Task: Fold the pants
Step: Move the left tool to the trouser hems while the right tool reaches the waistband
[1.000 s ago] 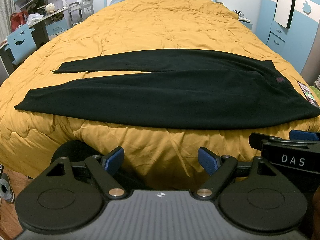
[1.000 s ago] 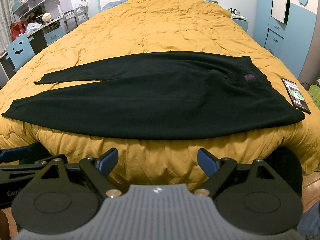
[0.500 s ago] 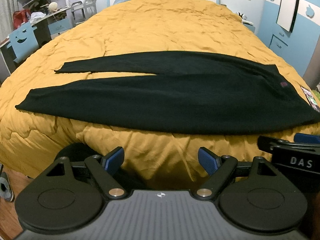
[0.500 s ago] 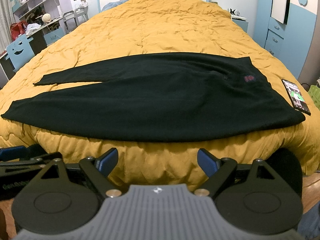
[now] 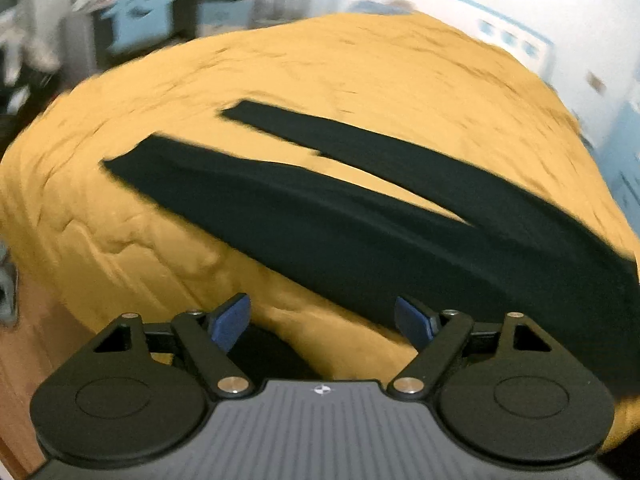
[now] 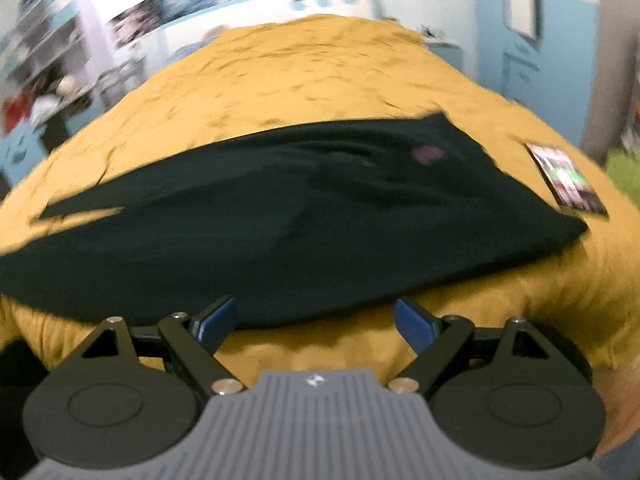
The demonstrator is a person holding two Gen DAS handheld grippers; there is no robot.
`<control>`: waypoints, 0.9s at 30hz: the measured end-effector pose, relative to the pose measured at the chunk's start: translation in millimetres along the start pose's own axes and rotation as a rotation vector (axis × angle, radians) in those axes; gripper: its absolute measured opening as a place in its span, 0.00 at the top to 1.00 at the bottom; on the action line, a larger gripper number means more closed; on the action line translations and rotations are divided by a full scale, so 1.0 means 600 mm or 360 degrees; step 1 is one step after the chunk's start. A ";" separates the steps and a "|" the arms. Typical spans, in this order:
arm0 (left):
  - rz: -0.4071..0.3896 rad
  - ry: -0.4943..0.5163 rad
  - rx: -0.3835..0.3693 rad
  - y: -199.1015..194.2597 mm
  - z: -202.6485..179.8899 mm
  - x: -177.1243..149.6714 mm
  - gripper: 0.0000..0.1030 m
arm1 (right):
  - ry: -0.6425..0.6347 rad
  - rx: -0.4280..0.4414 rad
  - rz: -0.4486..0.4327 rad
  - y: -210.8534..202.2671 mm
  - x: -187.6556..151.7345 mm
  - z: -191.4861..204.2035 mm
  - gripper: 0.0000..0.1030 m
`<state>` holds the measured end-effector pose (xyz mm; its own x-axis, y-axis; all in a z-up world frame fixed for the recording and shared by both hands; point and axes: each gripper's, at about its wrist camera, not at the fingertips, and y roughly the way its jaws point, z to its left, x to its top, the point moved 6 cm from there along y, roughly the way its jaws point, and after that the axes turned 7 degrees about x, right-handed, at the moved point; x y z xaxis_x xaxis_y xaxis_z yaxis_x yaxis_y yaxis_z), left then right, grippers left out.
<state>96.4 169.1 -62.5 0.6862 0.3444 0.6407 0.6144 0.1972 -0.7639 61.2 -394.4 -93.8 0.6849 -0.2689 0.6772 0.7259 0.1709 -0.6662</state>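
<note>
Black pants (image 5: 360, 216) lie flat on the yellow bedspread (image 5: 360, 80), legs spread apart toward the left, waist to the right. In the right wrist view the pants (image 6: 300, 216) show their waist end with a small reddish patch (image 6: 428, 155). My left gripper (image 5: 322, 320) is open and empty, just short of the near leg's lower edge. My right gripper (image 6: 314, 320) is open and empty, at the near edge of the pants' seat area. Both views are motion blurred.
A phone (image 6: 566, 178) lies on the bedspread right of the waist. The bed's front edge (image 5: 160, 280) drops to a wooden floor (image 5: 36, 344). Desk and shelves (image 5: 140, 32) stand beyond the bed at left, blue cabinets (image 6: 532, 64) at right.
Both grippers have moved forward, closer to the pants. The left view has swung left toward the leg ends, the right view toward the waist. Both stay open.
</note>
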 end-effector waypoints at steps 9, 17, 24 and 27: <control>-0.0003 -0.0495 0.0079 0.088 0.177 0.071 0.19 | 0.0407 -0.0130 -0.0120 0.004 0.027 -0.153 0.21; -0.0106 -0.0864 0.0104 0.129 0.297 0.104 0.20 | 0.0655 -0.0133 -0.0175 0.017 0.033 -0.224 0.39; -0.0063 -0.1012 -0.0060 0.193 0.318 0.122 0.23 | 0.0833 -0.0084 -0.0216 0.019 0.033 -0.245 0.45; -0.0045 -0.1002 -0.0013 0.215 0.313 0.125 0.23 | 0.0947 -0.0060 -0.0242 0.015 0.029 -0.256 0.49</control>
<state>153.7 392.8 -127.1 0.3107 0.8139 0.4910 0.6335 0.2077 -0.7453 70.1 -543.3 -135.8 0.4133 -0.7723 0.4824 0.8025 0.0586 -0.5937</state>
